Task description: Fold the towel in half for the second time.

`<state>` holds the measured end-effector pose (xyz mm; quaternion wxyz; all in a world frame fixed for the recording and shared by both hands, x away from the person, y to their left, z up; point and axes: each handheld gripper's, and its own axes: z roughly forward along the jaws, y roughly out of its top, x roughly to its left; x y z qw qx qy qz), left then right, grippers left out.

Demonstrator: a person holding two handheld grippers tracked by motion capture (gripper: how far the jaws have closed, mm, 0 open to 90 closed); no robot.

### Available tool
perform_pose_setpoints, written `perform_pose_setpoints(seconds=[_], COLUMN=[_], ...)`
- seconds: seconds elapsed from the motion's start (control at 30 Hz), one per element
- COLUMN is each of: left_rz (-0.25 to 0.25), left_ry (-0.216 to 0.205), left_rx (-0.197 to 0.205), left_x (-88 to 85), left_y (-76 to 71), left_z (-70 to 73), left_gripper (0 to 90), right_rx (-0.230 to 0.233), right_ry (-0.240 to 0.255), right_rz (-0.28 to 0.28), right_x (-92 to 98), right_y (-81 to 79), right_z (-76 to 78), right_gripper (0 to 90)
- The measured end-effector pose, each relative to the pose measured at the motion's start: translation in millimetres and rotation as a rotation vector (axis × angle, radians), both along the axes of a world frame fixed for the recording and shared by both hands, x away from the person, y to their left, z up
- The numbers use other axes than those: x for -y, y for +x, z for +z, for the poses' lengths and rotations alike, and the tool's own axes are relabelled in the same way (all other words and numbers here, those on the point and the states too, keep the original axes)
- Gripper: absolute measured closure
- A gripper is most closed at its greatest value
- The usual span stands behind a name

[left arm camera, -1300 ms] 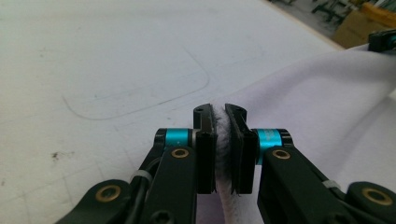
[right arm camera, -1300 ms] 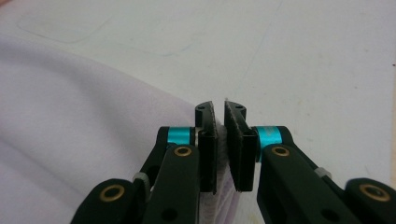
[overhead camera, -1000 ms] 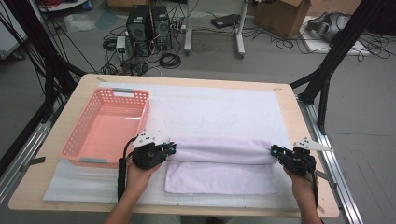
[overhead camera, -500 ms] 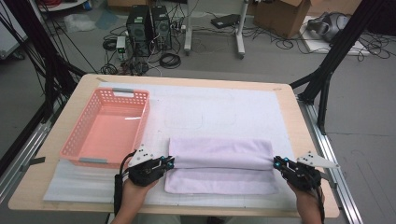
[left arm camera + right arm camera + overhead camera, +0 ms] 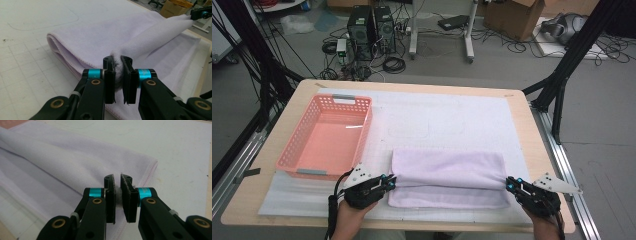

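A pale lilac towel (image 5: pixel 447 175) lies folded on the white mat near the table's front edge. My left gripper (image 5: pixel 389 182) is at its left end, shut on a pinched corner of the towel (image 5: pixel 140 42); the cloth bulges between the jaws of the left gripper (image 5: pixel 118 62). At the towel's right end my right gripper (image 5: pixel 510 186) is also shut on the top layer's corner, with the towel (image 5: pixel 62 162) squeezed between the jaws of the right gripper (image 5: pixel 118 182). The upper layer is pulled toward the front edge over the lower one.
A pink plastic basket (image 5: pixel 292 155) stands to the left of the towel, close to my left gripper. The white mat (image 5: pixel 452 115) covers most of the wooden table. Black frame legs, computers and cables stand on the floor beyond the table.
Both grippers have drawn the towel's far edge toward the table's front, folding the upper layer over the lower one. They now sit lower, near the front edge.
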<state>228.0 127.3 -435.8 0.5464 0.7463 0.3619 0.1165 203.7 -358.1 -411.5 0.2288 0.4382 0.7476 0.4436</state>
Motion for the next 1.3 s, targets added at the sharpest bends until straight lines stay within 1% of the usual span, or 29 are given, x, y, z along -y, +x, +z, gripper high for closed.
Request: perform_pose_setpoints(seconds=[0.07,0.1,0.17,0.2,0.23,0.27,0.3,0.33,0.37,0.4,0.43,0.47,0.53,0.6,0.67,0.77,0.83,0.87,0.93,0.97,1.0,1.03,1.1,1.13,1.17,1.2,1.23,1.27,1.3], left_rz=[-0.007,-0.013,-0.021,-0.026,-0.033,-0.035,-0.025,-0.013,0.002,0.011,0.019,0.028,0.045,0.060,0.068,0.068,0.073,0.072,0.079,0.085,0.086,0.086,0.090,0.093,0.097,0.104,0.108,0.115,0.123], left_ry=[0.000,-0.005,-0.008,-0.020,-0.030,-0.038,-0.048,-0.058,-0.066,-0.068,-0.069,-0.068,-0.058,-0.046,-0.022,0.009,0.028,0.035,0.046,0.047,0.048,0.047,0.051,0.056,0.060,0.063,0.072,0.078,0.084], left_rx=[0.001,-0.004,-0.012,-0.018,-0.026,-0.026,-0.018,-0.011,-0.010,-0.004,-0.001,-0.003,-0.013,-0.034,-0.053,-0.061,-0.064,-0.064,-0.072,-0.074,-0.074,-0.074,-0.074,-0.076,-0.080,-0.081,-0.084,-0.090,-0.094], left_x=[-0.7,-1.1,-2.3,-3.1,-4.5,-5.5,-6.4,-7.4,-8.2,-8.9,-9.1,-8.9,-7.2,-4.5,-1.7,1.4,2.7,2.3,1.5,1.2,1.0,1.2,2.9,4.2,5.8,8.0,9.5,12.4,14.6], left_y=[-3.9,-6.2,-9.2,-9.5,-8.5,-7.4,-6.1,-4.1,-2.2,-0.2,1.8,4.7,9.4,15.6,19.8,20.2,19.0,18.9,19.4,20.0,20.7,21.6,25.0,27.8,31.3,35.8,39.3,45.4,50.8], left_z=[0.1,-0.2,-0.6,-0.6,0.1,0.9,2.1,3.5,5.0,6.4,7.5,8.3,7.8,5.2,2.3,-1.2,-3.2,-3.9,-5.6,-6.3,-6.2,-5.9,-5.6,-5.7,-5.6,-5.7,-5.4,-5.0,-5.1], left_gripper=[81.8,81.5,79.5,75.7,68.7,61.0,55.8,50.7,46.8,44.2,43.6,43.6,43.6,43.4,42.8,41.8,41.9,42.0,41.9,41.9,41.6,41.1,40.1,38.9,38.5,38.3,38.2,38.2,38.2], right_rx=[0.008,0.004,-0.005,-0.015,-0.022,-0.048,-0.068,-0.068,-0.055,-0.045,-0.032,-0.019,-0.017,-0.025,-0.047,-0.083,-0.108,-0.122,-0.141,-0.144,-0.171,-0.189,-0.200,-0.177,-0.159,-0.136,-0.125,-0.120,-0.122], right_ry=[-0.001,0.004,-0.006,-0.008,-0.024,-0.041,-0.051,-0.063,-0.053,-0.028,-0.006,0.000,-0.005,-0.040,-0.080,-0.113,-0.142,-0.166,-0.184,-0.173,-0.164,-0.156,-0.172,-0.149,-0.112,-0.098,-0.093,-0.088,-0.080], right_rz=[0.006,0.009,0.016,0.019,0.024,0.036,0.040,0.026,0.002,-0.015,-0.030,-0.046,-0.047,-0.032,-0.011,0.013,0.027,0.029,0.036,0.033,0.022,-0.004,-0.040,-0.055,-0.066,-0.081,-0.094,-0.104,-0.122], right_x=[0.5,0.8,1.2,0.6,0.3,0.3,0.5,0.7,2.1,4.5,6.0,6.4,1.6,-6.0,-16.1,-24.4,-26.2,-25.3,-21.4,-17.9,-13.5,-10.5,-7.1,-3.5,-0.8,1.3,2.5,3.0,3.5], right_y=[-6.0,-8.9,-14.7,-18.0,-20.4,-21.5,-21.1,-20.9,-20.1,-18.3,-16.4,-13.9,-5.5,2.2,13.1,22.8,25.0,24.7,23.3,21.8,20.8,19.9,19.2,19.3,20.2,22.8,26.6,30.6,38.5], right_z=[1.2,1.5,0.5,-0.3,-1.3,-2.9,-3.6,-3.9,-3.2,-1.3,1.2,3.4,4.6,1.3,-5.9,-14.9,-20.8,-24.3,-28.3,-28.5,-26.9,-23.8,-16.9,-11.5,-8.1,-5.9,-5.0,-5.3,-7.2], right_gripper=[82.5,82.5,82.5,82.5,81.9,79.0,72.7,63.4,59.4,58.4,56.8,56.8,57.5,58.5,58.5,59.9,62.0,63.2,64.0,64.2,64.3,64.3,62.1,61.7,59.6,57.4,55.0,53.3,51.5])
